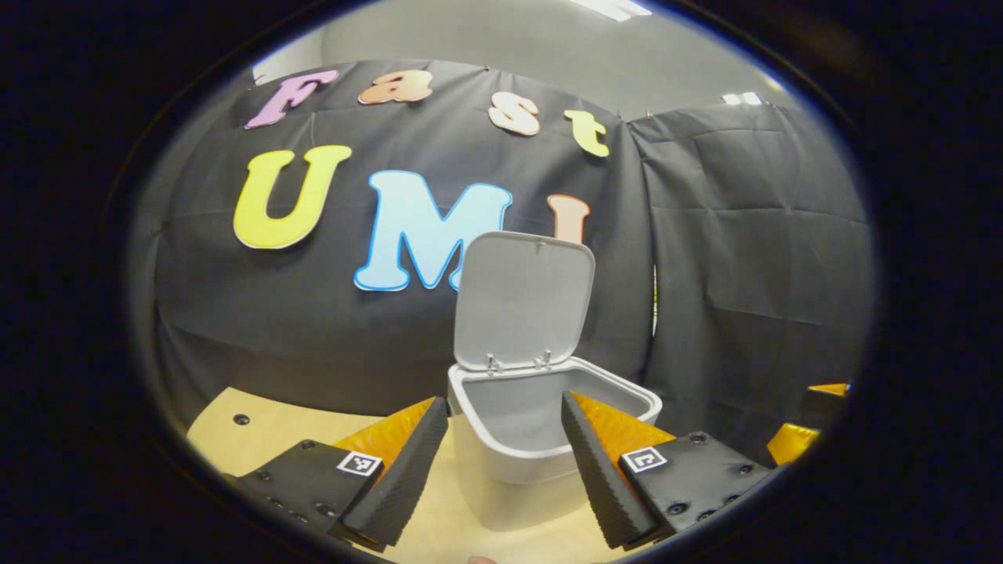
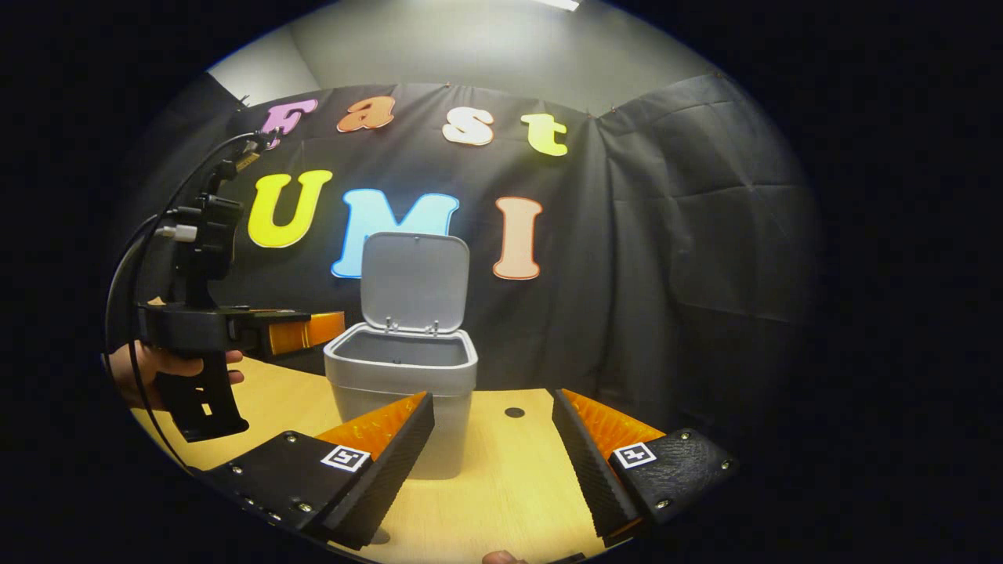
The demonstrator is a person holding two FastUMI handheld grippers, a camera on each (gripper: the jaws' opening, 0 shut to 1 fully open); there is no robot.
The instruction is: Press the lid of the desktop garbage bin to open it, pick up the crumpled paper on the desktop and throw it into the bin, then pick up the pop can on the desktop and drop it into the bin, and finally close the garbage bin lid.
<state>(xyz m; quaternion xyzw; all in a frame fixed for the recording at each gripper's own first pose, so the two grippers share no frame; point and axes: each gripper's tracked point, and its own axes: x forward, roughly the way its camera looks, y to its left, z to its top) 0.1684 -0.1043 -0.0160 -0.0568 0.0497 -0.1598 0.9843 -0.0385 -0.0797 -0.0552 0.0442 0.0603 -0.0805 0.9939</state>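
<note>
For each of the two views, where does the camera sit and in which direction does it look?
Left gripper view: rides on the left claw, near and slightly above the open garbage bin; own fingers spread.
Right gripper view: rides on the right claw, farther back over the table, facing the bin; the left claw and the hand holding it appear at left.
Shared: the bin, its raised lid, the table.

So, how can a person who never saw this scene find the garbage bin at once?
Look at the wooden table before the black cloth wall. Near its back edge stands the garbage bin, a pale grey box. Its hinged lid stands upright, open.
</note>
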